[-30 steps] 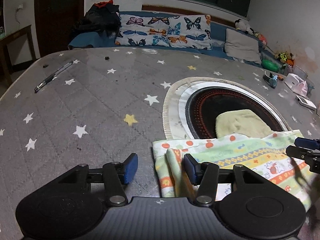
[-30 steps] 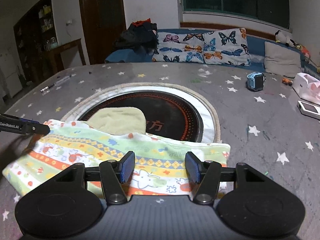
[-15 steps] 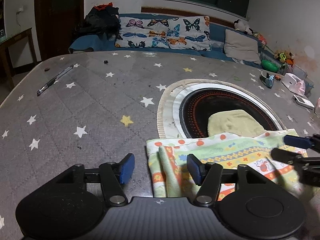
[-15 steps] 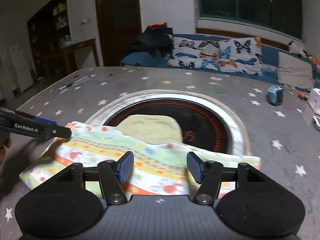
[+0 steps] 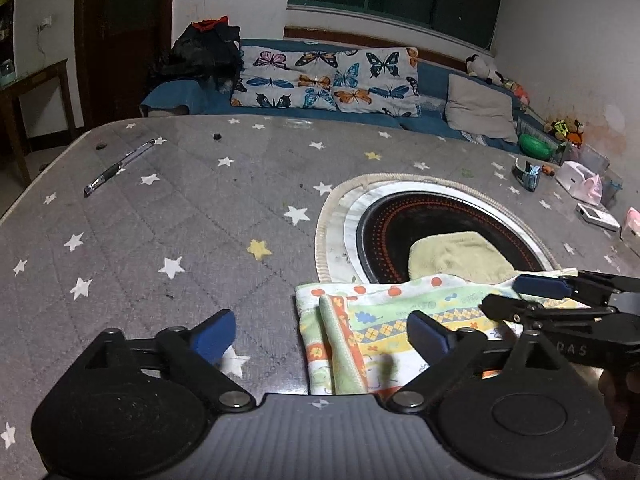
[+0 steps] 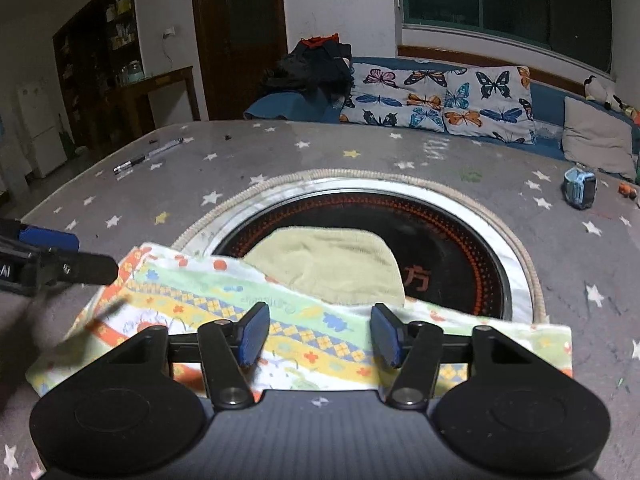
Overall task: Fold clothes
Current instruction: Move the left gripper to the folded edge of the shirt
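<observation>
A colourful patterned cloth [image 5: 372, 324] lies folded in a long strip on the grey star-print table; it also shows in the right wrist view [image 6: 224, 300]. A pale yellow-green cloth [image 5: 460, 256] lies behind it on the black round cooktop, also in the right wrist view [image 6: 332, 260]. My left gripper [image 5: 320, 336] is open, empty, over the patterned cloth's left end. My right gripper [image 6: 318, 334] is open, empty, over the strip's middle. The right gripper also shows in the left wrist view [image 5: 520, 294], and the left gripper in the right wrist view [image 6: 68, 256].
The round cooktop [image 6: 460, 240] with a woven rim sits in the table. A pen [image 5: 118, 168] lies far left. A blue watch [image 6: 580, 188], a pink-white box [image 5: 580, 178] and a small device [image 5: 598, 216] lie at the right. A sofa with butterfly cushions [image 5: 328, 80] stands behind.
Both grippers have moved left along the cloth. The right gripper has come much closer to the left one. Both stay open and the cloth lies as before.
</observation>
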{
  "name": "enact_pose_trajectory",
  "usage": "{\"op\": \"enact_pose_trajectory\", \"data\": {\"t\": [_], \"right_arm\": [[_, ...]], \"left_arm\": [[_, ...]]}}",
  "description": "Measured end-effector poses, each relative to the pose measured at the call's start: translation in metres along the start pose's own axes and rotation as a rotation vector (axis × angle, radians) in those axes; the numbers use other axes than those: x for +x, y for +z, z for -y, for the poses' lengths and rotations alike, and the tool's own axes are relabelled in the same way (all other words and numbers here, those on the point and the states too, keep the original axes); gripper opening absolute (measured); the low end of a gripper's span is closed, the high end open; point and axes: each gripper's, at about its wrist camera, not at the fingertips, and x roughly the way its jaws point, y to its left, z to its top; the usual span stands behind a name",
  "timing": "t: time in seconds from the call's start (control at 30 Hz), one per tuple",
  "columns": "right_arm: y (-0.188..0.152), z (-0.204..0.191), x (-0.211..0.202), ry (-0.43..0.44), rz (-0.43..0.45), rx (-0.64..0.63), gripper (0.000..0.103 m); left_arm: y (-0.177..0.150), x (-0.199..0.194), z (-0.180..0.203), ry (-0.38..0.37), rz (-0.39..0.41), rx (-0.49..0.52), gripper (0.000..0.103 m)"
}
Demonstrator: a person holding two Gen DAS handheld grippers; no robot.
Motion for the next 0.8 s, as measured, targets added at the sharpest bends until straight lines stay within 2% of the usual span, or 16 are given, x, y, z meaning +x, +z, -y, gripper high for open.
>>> {"op": "enact_pose_trajectory", "data": {"t": [0.07, 0.2, 0.3, 0.43, 0.53, 0.67, 0.8], "right_arm": [[0.005, -0.001, 0.003, 0.005, 0.002, 0.003, 0.051], [0.009, -0.004, 0.016, 0.012, -0.019, 0.002, 0.046], [0.011, -0.008, 0.022, 0.002, -0.024, -0.008, 0.045], [0.017, -0.012, 0.019, 0.034, -0.012, 0.012, 0.044], [0.018, -0.022, 0.021, 0.054, -0.016, -0.022, 0.044], [0.017, -0.032, 0.032, 0.034, -0.045, -0.067, 0.045], [0.018, -0.033, 0.023, 0.043, -0.040, -0.069, 0.044]], "left_arm": [[0.001, -0.001, 0.000, -0.002, 0.009, -0.003, 0.103], [0.001, -0.003, 0.002, 0.003, 0.022, 0.003, 0.103], [0.001, -0.004, 0.002, 0.007, 0.031, 0.000, 0.103], [0.002, -0.006, -0.001, 0.009, 0.037, -0.015, 0.103], [0.002, -0.007, -0.001, 0.010, 0.030, -0.022, 0.103], [0.001, -0.009, -0.001, 0.015, 0.022, -0.026, 0.103], [-0.003, -0.010, -0.003, 0.041, 0.004, -0.040, 0.103]]}}
